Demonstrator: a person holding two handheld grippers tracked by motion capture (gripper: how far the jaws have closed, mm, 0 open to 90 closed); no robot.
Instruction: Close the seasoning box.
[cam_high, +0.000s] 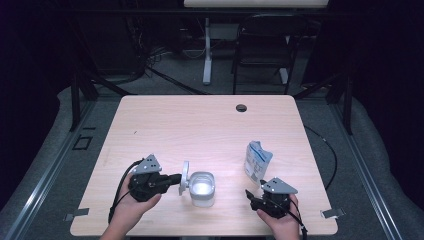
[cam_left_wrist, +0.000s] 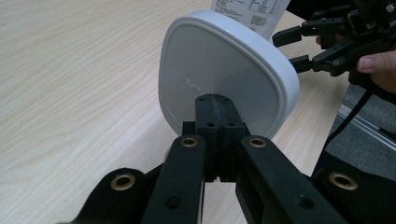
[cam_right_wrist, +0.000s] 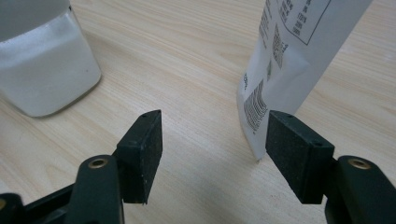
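While the tabletop (cam_high: 165, 120) carries little, its largest item is the open jar (cam_high: 202, 188), standing near the front edge between the two hands. It is a clear, squarish container with a white powder or grain inside; in the right gripper view the fill seems to reach most of the way up the wall, though the exact level is hard to tell. Right of it, apart, stands the pouch (cam_high: 257, 161), upright and printed with text and a barcode; I cannot tell whether it is sealed, nor what it holds. Smallest is the lid (cam_left_wrist: 224, 70), white and rounded-square, held on edge just left of the jar's mouth.

The left tongs (cam_high: 179, 178) are clamped on the lid's rim, jaws tight together. The right tongs (cam_right_wrist: 212, 140) stand wide apart, holding nothing, low on the tabletop with one pad just beside the pouch's bottom corner.

The step looks like lid handling while the pouch gets picked up. To do it well, keep the lid clear of the jar's mouth and steady. The right tongs should take the pouch higher up, squarely across its flat faces, since a pinch at the bottom corner could tip it.
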